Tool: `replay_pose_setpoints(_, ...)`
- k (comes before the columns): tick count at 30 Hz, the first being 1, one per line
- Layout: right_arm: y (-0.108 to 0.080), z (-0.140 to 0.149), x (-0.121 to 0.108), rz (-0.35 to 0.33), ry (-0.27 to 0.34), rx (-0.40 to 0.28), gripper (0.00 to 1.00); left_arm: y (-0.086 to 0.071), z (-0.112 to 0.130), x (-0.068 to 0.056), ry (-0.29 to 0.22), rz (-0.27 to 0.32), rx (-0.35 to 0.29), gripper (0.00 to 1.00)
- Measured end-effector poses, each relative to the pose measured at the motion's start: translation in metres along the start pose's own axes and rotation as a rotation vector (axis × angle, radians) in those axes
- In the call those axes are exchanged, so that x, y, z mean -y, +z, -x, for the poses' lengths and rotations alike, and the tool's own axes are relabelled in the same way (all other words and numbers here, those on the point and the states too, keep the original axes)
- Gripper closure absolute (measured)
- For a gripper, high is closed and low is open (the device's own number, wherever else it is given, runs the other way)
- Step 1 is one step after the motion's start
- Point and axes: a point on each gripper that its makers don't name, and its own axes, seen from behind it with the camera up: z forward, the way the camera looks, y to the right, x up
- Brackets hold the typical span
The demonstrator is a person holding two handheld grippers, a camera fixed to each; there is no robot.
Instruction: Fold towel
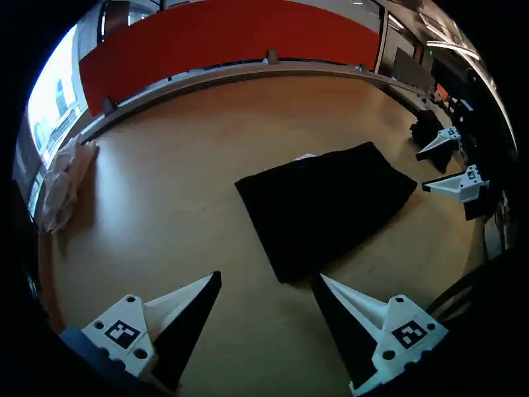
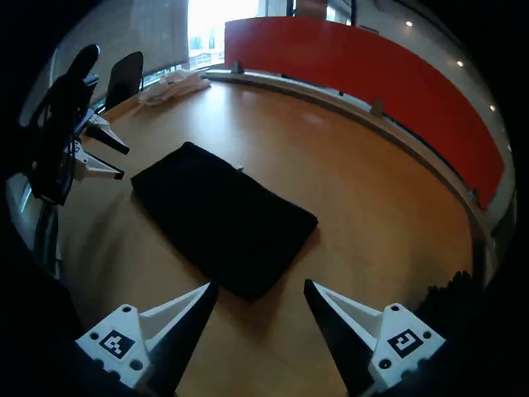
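Left gripper view, read from left to right. A pale bundled cloth (image 1: 63,178) lay at the far left edge of the wooden table (image 1: 185,198), below a bright window (image 1: 53,112). A red partition (image 1: 231,33) ran along the top of the frame behind the table's far edge. At the bottom of the frame the left gripper (image 1: 266,278) hovered over the table with its two fingers spread wide and nothing between them. The black towel (image 1: 330,205) lay flat on the table right of centre, as a folded oblong. Its near corner lay just ahead of the gap between the fingers, closer to the right-hand one, and touched neither. At the right edge the right gripper (image 1: 421,171) pointed in toward the towel's far right corner. Its jaws stood apart, close to the cloth but clear of it.

Right gripper view, read from left to right. The left gripper appeared at the left edge, fingers parted, near the towel's upper left corner, with a dark chair (image 2: 125,76) above it. The towel ran slantwise from left of centre down to the lower middle. Its near end lay just ahead of the right gripper's spread, empty fingers at the bottom of the frame.
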Motion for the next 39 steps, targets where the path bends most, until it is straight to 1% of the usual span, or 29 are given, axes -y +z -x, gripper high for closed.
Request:
replay_pose_setpoints(12, 0.004, 0.0, 0.005, -0.043, -0.053, 0.011, 0.0, -0.015, 0.015, 0.006, -0.052, -0.047, -0.018, 0.0)
replay_pose_setpoints(18, 0.005, -0.001, 0.007, -0.065, -0.086, 0.019, 0.0, -0.023, 0.023, 0.011, -0.094, -0.077, -0.034, 0.0)
replay_pose_setpoints(23, 0.007, -0.002, 0.009, -0.078, -0.1, 0.023, 0.0, -0.029, 0.029, 0.015, -0.123, -0.094, -0.038, 0.0)
replay_pose_setpoints(35, 0.011, 0.003, 0.011, -0.096, -0.131, 0.031, 0.0, -0.036, 0.039, 0.026, -0.157, -0.13, -0.049, 0.0)
replay_pose_setpoints(39, 0.013, 0.006, 0.012, -0.102, -0.138, 0.036, 0.0, -0.038, 0.044, 0.028, -0.172, -0.141, -0.054, 0.0)
